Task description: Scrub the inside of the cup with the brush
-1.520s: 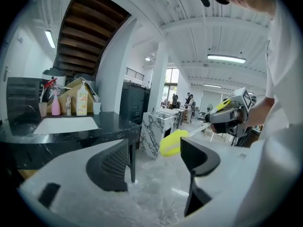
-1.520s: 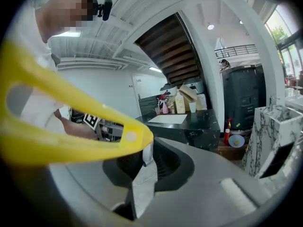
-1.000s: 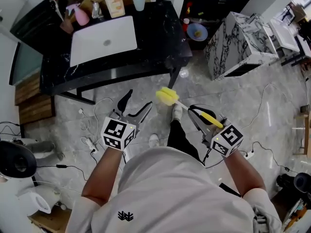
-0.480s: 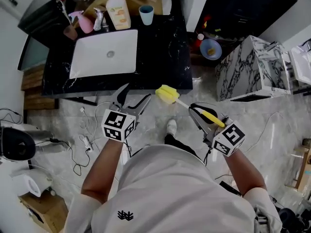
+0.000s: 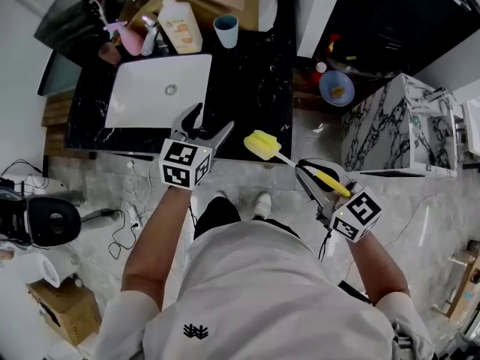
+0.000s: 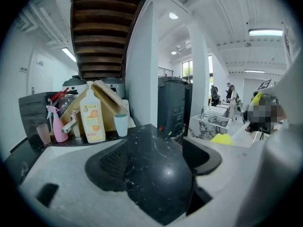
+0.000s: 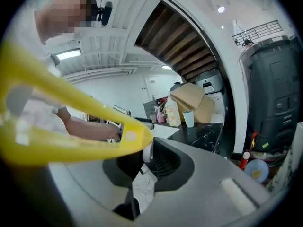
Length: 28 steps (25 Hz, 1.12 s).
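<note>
The jaws of the left gripper are standing apart with nothing between them, and they have just been opening wider; in the left gripper view only the dark surface is showing through the gap. The jaws of the right gripper are clenching the yellow handle of the brush, whose sponge head is pointing forward and to the left, out over the floor just short of the surface's edge. Compared with a second ago, both grippers are sitting much closer to the surface: the left one is now reaching over its front edge, just beside the white sink, where earlier it was hanging over the floor well short of it. The cup is standing upright at the back of the surface, to the right of the soap bottle and beyond the sink's far right corner, untouched and still well apart from both grippers. This is reading as the approach: the empty left gripper is probably getting ready to take the cup, so that the brush can go inside it. No scrubbing is under way yet, since the brush head is nowhere near the cup's mouth.
</note>
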Each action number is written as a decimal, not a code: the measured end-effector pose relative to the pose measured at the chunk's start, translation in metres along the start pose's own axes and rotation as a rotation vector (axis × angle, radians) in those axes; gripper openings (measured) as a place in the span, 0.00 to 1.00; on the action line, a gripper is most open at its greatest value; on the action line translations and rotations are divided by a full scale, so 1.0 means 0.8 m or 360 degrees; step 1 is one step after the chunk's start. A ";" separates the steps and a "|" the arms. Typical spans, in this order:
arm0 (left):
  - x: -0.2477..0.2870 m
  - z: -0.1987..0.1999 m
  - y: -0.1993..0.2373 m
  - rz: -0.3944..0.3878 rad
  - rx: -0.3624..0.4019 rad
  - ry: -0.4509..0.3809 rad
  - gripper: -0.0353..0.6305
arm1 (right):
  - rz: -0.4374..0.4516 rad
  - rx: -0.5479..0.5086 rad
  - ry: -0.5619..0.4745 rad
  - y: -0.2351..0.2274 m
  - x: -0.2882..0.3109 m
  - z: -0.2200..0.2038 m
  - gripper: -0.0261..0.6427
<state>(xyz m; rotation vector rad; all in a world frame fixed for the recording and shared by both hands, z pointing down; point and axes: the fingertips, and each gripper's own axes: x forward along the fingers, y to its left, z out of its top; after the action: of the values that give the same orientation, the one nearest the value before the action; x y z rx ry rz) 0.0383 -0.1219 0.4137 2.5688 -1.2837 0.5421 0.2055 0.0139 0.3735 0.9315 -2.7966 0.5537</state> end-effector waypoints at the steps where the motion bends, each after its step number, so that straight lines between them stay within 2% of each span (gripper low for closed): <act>1: 0.012 0.004 0.008 0.0013 0.0011 0.0002 0.60 | -0.0002 0.0005 -0.0004 -0.007 0.002 0.002 0.12; 6: 0.080 0.009 0.054 0.0054 0.0000 0.0021 0.62 | -0.0036 0.0003 0.0004 -0.035 0.020 0.011 0.12; 17: 0.230 0.017 0.163 0.0111 0.0000 0.0059 0.65 | -0.0215 0.0037 0.0042 -0.072 0.066 0.041 0.12; 28: 0.343 0.025 0.228 0.0149 -0.0037 0.0053 0.71 | -0.0345 0.0125 0.0110 -0.099 0.108 0.047 0.12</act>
<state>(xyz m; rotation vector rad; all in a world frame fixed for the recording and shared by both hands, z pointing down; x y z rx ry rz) 0.0472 -0.4358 0.5158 2.4804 -1.3962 0.5814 0.1838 -0.1069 0.3836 1.1884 -2.5861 0.6529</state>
